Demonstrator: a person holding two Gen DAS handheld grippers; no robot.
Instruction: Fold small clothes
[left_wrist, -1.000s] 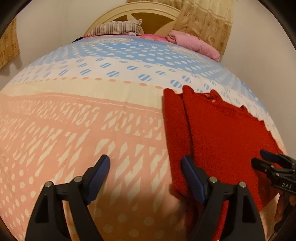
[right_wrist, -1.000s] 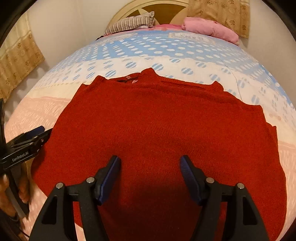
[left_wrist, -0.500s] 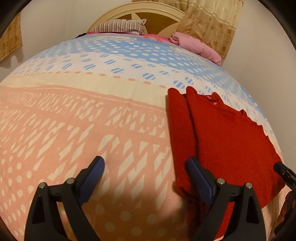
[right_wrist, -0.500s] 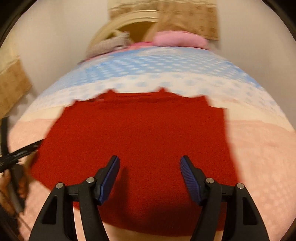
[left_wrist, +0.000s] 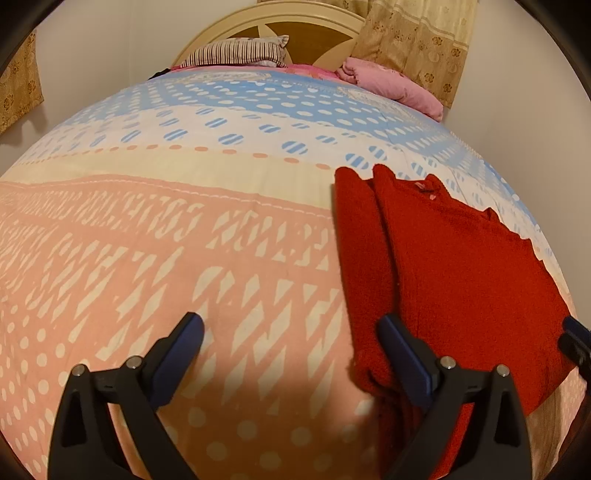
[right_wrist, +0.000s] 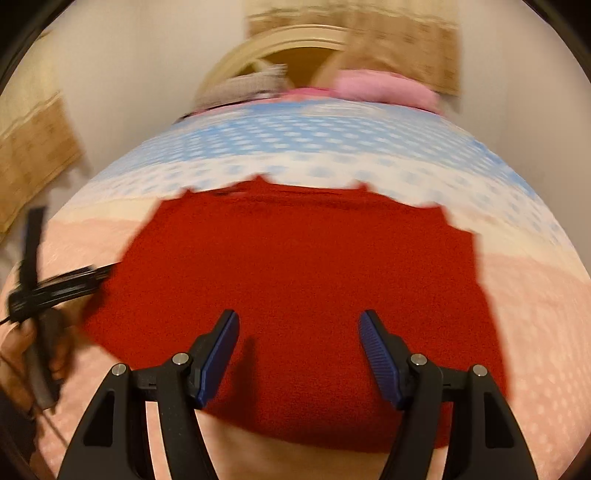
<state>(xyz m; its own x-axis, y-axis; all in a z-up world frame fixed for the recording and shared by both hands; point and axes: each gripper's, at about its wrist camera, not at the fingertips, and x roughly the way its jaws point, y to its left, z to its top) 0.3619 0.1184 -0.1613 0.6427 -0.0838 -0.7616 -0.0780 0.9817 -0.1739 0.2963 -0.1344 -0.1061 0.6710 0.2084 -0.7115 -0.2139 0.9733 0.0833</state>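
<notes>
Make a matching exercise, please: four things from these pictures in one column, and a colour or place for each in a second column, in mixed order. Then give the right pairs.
Things:
1. sweater
2. striped pillow
3. pink blanket
4. curtain

Descriptions:
A. bundled at the head of the bed, under the curtain
B. red, lying flat on the bedspread
C. tan with a flower print, hanging on the wall
D. leaning against the headboard

Pairs: 1-B, 2-D, 3-A, 4-C
</notes>
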